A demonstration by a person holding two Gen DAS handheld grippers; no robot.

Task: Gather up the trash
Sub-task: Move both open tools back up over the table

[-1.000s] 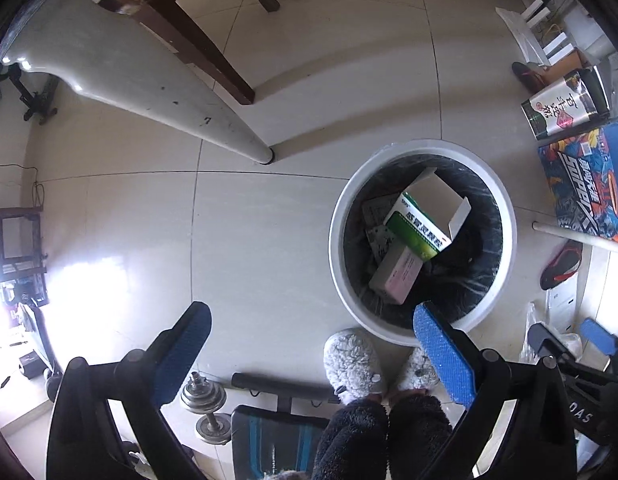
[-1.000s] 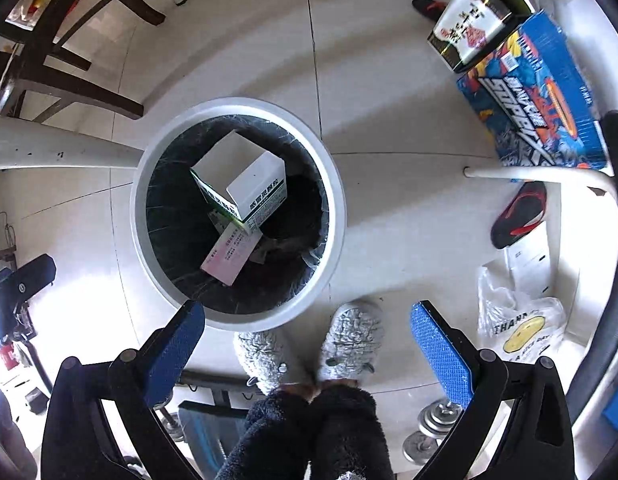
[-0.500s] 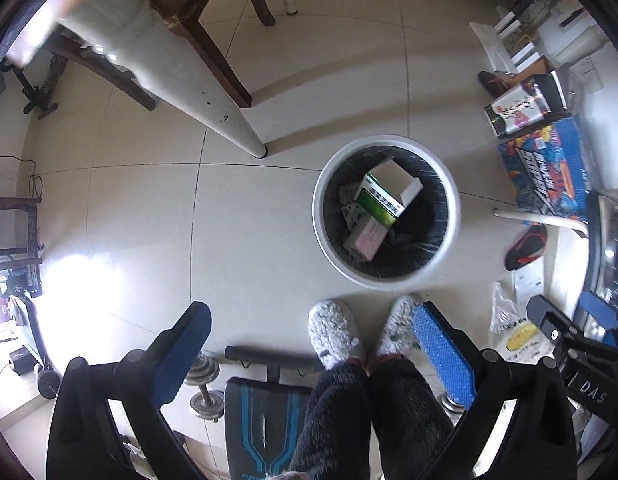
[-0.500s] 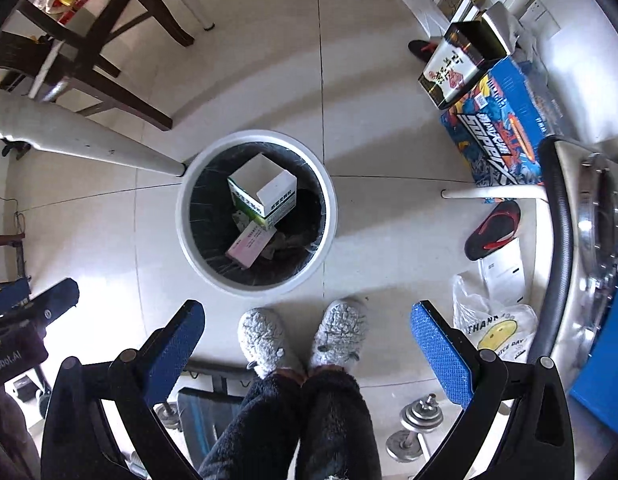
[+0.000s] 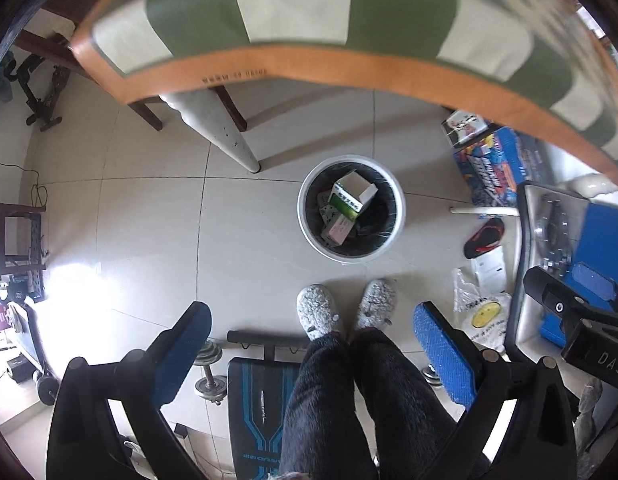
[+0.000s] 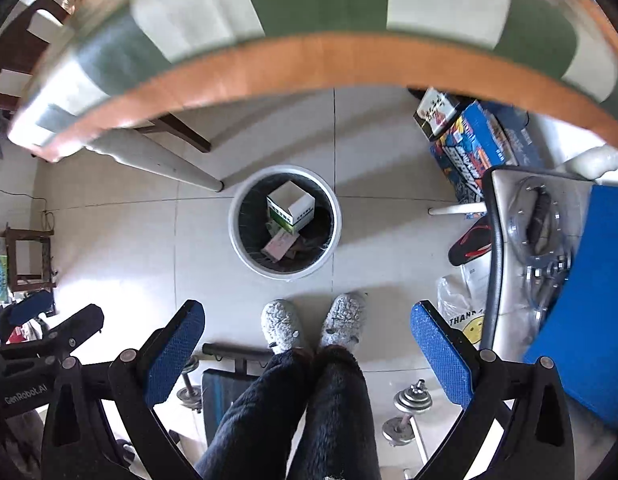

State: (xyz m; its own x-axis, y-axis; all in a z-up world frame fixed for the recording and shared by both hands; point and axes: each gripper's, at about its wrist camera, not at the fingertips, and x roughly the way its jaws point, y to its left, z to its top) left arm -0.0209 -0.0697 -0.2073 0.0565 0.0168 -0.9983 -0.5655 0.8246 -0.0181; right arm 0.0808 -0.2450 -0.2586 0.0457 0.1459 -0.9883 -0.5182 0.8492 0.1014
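A round white trash bin (image 5: 309, 224) with a black liner stands on the tiled floor below me; it also shows in the right wrist view (image 6: 239, 240). Inside lie an open white and green carton (image 5: 351, 196) (image 6: 291, 208), a pink box (image 5: 336, 232) (image 6: 279, 245) and other small packs. My left gripper (image 5: 311, 354) is open and empty, high above the floor. My right gripper (image 6: 307, 350) is open and empty, at a similar height. The green and white checked table (image 5: 293, 12) (image 6: 325, 8) with a wooden edge fills the top of both views.
A white table leg (image 5: 217, 132) and dark chair legs (image 5: 149, 114) stand left of the bin. Blue printed boxes (image 5: 493, 164), a red and black slipper (image 5: 483, 238) and a plastic bag (image 5: 483, 312) lie right. Dumbbells (image 6: 407, 412) and a bench (image 5: 261, 396) sit by the person's slippered feet (image 5: 319, 312).
Both grippers have risen well above the bin, which looks much smaller. The tabletop edge has come into view at the top. Both stay open and empty.
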